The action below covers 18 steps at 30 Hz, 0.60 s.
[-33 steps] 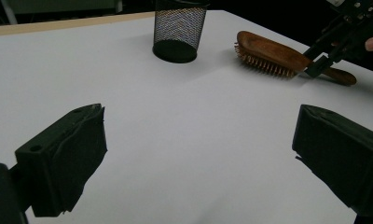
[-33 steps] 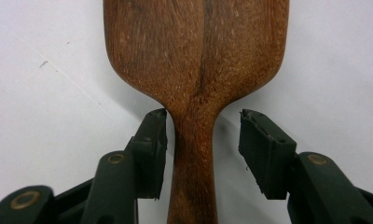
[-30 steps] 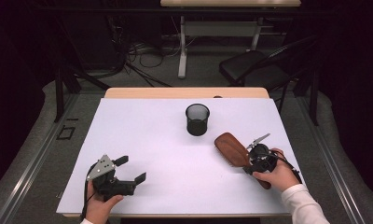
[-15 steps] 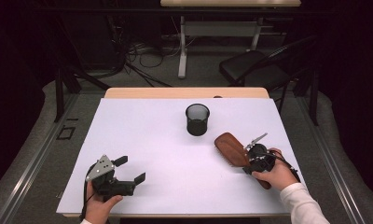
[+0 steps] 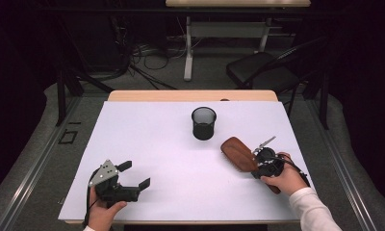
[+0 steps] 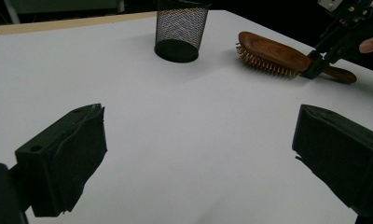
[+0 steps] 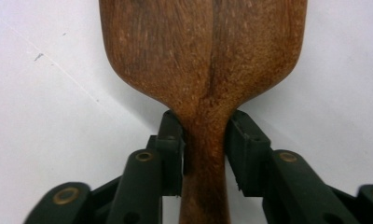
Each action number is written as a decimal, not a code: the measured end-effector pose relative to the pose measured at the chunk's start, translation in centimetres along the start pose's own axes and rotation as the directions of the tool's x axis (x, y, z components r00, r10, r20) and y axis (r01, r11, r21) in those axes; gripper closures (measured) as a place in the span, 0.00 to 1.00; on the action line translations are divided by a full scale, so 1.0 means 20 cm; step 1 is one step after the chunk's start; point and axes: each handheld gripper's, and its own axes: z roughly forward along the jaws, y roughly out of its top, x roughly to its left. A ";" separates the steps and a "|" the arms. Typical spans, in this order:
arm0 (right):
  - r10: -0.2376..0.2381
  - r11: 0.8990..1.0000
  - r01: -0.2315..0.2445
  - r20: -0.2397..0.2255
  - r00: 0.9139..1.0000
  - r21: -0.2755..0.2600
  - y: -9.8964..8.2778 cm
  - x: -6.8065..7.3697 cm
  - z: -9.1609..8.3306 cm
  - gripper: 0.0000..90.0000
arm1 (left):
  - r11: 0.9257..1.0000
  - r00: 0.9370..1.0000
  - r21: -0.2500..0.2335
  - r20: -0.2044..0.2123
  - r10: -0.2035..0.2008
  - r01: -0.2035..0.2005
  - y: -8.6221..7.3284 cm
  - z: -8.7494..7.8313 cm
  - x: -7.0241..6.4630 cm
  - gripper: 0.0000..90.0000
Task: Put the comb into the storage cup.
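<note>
A brown wooden hairbrush [image 5: 238, 153] lies bristles down on the white table top, right of the middle, with its handle pointing toward the person's right hand. My right gripper [image 5: 254, 166] is at the brush's neck. Its jaws have just been closing, and in the right gripper view both pads [image 7: 171, 154] press the narrow neck of the hairbrush [image 7: 203, 56]. My left gripper [image 5: 135, 174] rests near the front left of the table, jaws wide apart and empty [image 6: 198, 144]. From there the hairbrush [image 6: 273, 53] and the right gripper [image 6: 315, 65] show far off.
A black mesh pen cup [image 5: 203, 123] stands upright behind the brush, near the table's middle, also in the left gripper view [image 6: 181, 28]. The white sheet [image 5: 147, 134] covers the table. A dark chair [image 5: 263, 72] and cables lie beyond the far edge.
</note>
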 end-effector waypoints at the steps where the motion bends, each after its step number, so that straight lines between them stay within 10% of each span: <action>1: 0.003 1.000 -0.003 0.000 1.000 0.003 0.00 0.01 0.00 0.78 | 1.000 1.000 0.000 0.000 0.000 0.000 0.00 0.00 0.00 0.03; 18: -0.022 1.000 0.022 0.040 0.999 -0.007 0.00 0.03 -0.01 0.80 | 1.000 1.000 -0.006 0.002 0.018 -0.018 0.00 -0.02 -0.01 0.03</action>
